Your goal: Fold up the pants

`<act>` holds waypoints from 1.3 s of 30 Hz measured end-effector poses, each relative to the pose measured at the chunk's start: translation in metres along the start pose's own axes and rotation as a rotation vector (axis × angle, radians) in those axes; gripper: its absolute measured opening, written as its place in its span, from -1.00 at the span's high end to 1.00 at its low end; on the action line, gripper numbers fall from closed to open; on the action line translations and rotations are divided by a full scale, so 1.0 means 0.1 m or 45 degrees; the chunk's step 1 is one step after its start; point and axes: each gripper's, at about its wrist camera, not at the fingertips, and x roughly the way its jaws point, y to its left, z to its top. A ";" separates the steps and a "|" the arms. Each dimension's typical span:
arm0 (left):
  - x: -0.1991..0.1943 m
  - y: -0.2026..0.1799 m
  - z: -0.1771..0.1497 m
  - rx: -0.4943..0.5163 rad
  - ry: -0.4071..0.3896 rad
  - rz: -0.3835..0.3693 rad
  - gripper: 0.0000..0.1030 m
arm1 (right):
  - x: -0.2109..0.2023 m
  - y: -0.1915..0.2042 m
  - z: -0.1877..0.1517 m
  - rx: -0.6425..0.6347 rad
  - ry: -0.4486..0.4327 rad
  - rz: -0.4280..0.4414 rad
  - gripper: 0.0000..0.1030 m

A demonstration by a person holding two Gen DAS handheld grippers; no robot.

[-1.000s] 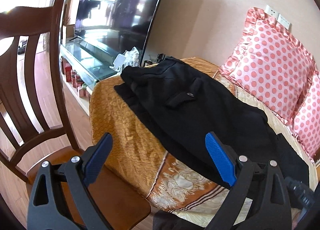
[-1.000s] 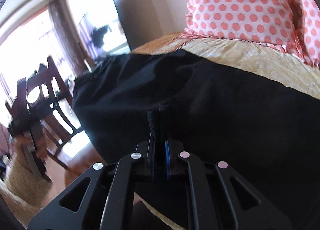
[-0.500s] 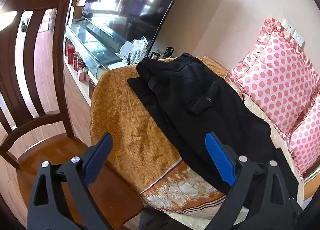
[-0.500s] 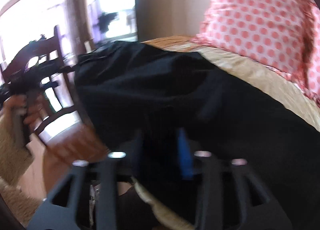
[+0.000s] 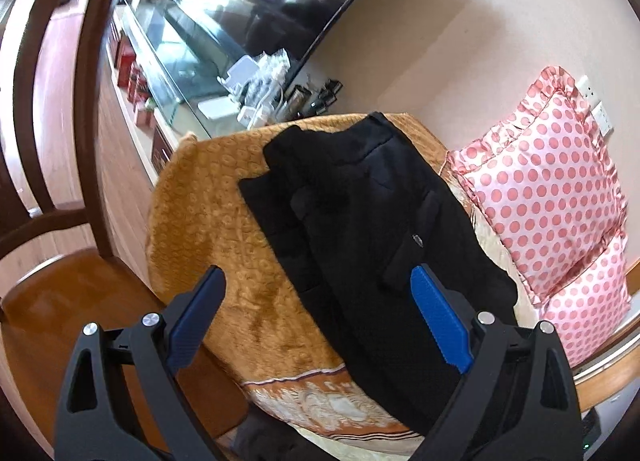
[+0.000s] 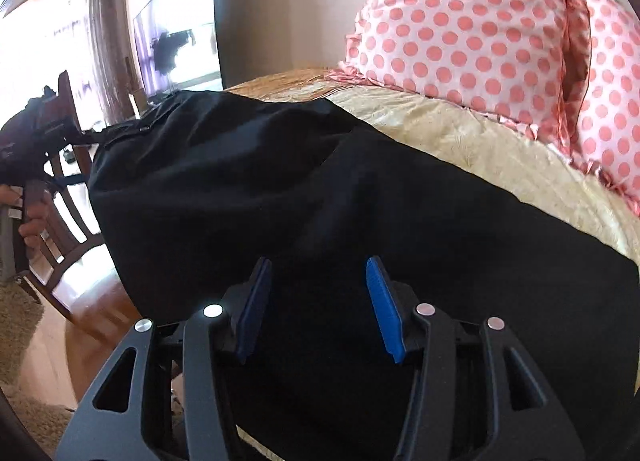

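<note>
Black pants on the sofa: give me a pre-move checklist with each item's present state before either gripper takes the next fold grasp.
1. Left gripper free, jaws open: ok.
2. Right gripper free, jaws open, no cloth between them: ok.
3. Black pants lie wholly on the orange cover: cannot tell; near end out of view.
4. Pants flat: not ok; layers bunch at the far end.
5. Polka-dot pillow off the pants: ok.
6. Wooden chair clear of the left gripper: ok.
</note>
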 end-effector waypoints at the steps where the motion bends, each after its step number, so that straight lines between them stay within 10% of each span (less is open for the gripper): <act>1: 0.02 -0.01 0.01 -0.005 0.005 -0.002 -0.82 | 0.00 -0.02 -0.01 0.016 0.001 0.011 -0.03; 17: 0.13 -0.13 0.03 -0.146 0.130 -0.207 -0.82 | -0.02 0.00 -0.02 0.003 -0.022 0.035 -0.13; 28: 0.06 -0.32 0.12 -0.109 0.074 -0.148 -0.78 | -0.03 -0.03 -0.04 0.011 -0.042 0.057 -0.16; 39: 0.22 -0.16 0.20 -0.211 0.078 -0.042 0.15 | -0.17 -0.08 -0.13 0.037 -0.100 0.093 -0.30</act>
